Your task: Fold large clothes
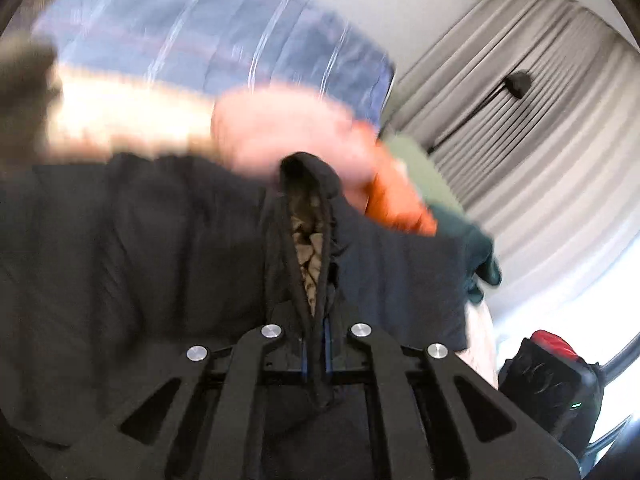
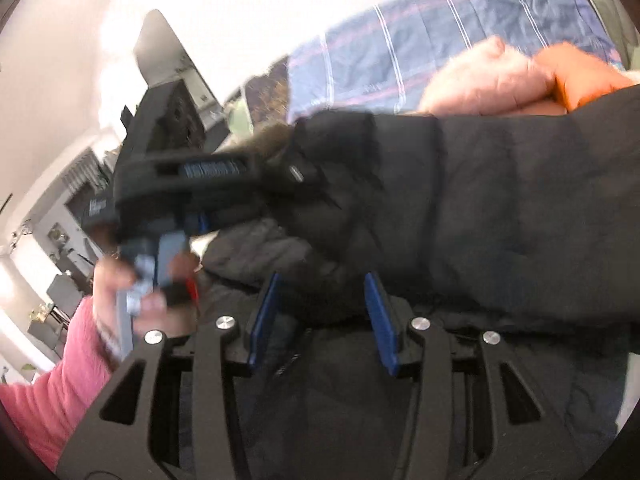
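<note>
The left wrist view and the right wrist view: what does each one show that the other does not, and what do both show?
Only the left wrist view shows grey curtains and the left tool shut on a black jacket edge. Only the right wrist view shows the right tool open above the jacket, and a hand in a pink sleeve holding the other tool. Both show the black jacket, the blue plaid bedding and peach and orange clothes.

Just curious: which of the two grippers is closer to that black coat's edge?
Left. The left gripper is clamped on the black coat's edge; the right gripper is open, its fingers around nothing.
</note>
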